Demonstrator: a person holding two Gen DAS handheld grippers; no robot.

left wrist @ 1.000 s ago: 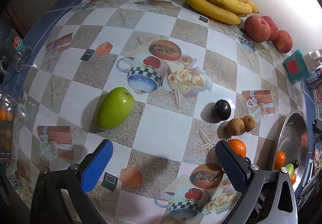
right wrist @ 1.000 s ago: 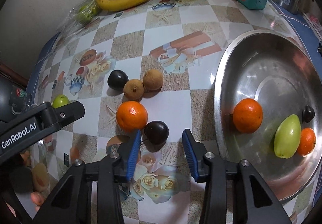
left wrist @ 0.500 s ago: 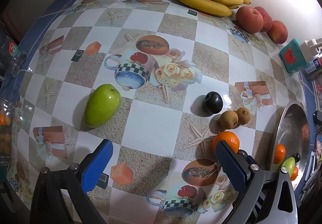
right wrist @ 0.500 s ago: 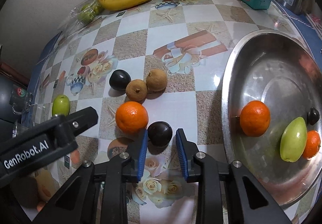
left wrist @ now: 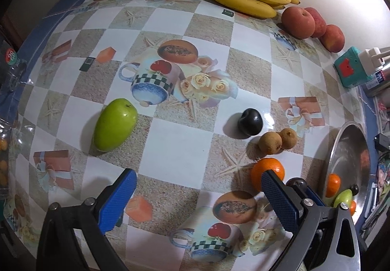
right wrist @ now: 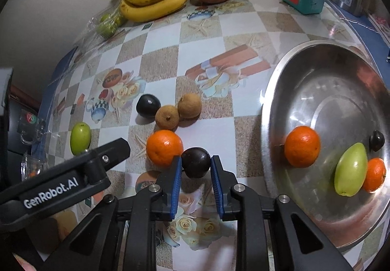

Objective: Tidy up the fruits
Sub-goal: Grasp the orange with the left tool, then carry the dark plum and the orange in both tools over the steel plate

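My right gripper (right wrist: 196, 168) clamps a dark plum (right wrist: 195, 165) on the near table; my left gripper (left wrist: 197, 195) gapes empty. Four fruits lie in the steel bowl (right wrist: 304, 71); several remain outside.

Warm, fairly even indoor light falls on the glossy patterned tablecloth (left wrist: 175, 149), with white glare beside a dark plum (left wrist: 250, 119) and bright streaks across the steel bowl (right wrist: 341, 100). Fruit casts soft, short shadows; the green mango (left wrist: 114, 124) darkens the cloth at its lower left. Both fisheye views bow the checks hard, and black vignetting fills the corners. Focus stays sharp at centre, softer toward the rims.
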